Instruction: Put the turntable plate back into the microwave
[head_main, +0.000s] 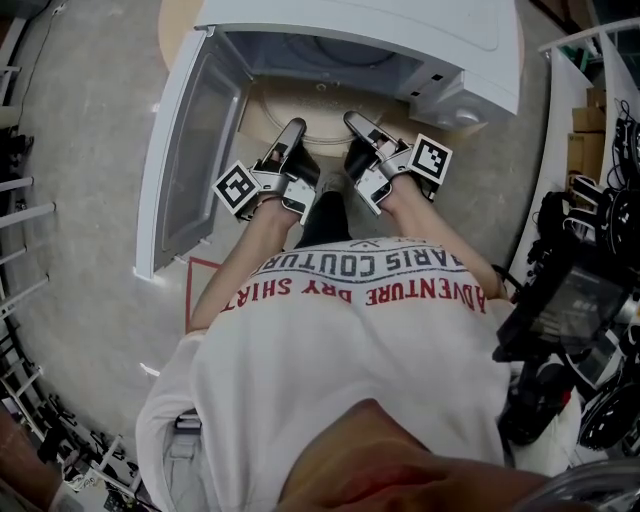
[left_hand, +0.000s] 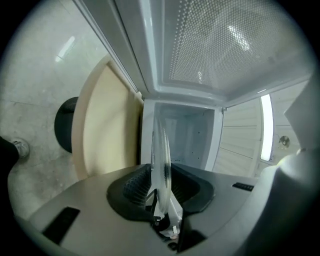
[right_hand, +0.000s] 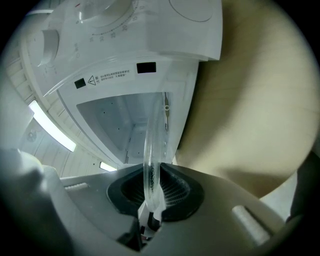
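The clear glass turntable plate (head_main: 322, 128) is held level just in front of the open cavity of the white microwave (head_main: 400, 35). My left gripper (head_main: 291, 132) is shut on the plate's left rim and my right gripper (head_main: 358, 126) on its right rim. The left gripper view has the plate (left_hand: 161, 150) edge-on between the jaws of the left gripper (left_hand: 161, 181), with the cavity (left_hand: 187, 135) straight ahead. Likewise in the right gripper view, the plate (right_hand: 151, 150) stands edge-on in the right gripper (right_hand: 151, 189), facing the cavity (right_hand: 120, 120).
The microwave door (head_main: 190, 150) hangs open to the left. The oven rests on a round beige table (right_hand: 250, 115); its control panel with a knob (head_main: 462, 108) is at the right. Dark equipment (head_main: 580, 300) crowds the right side; red tape (head_main: 192, 290) marks the floor.
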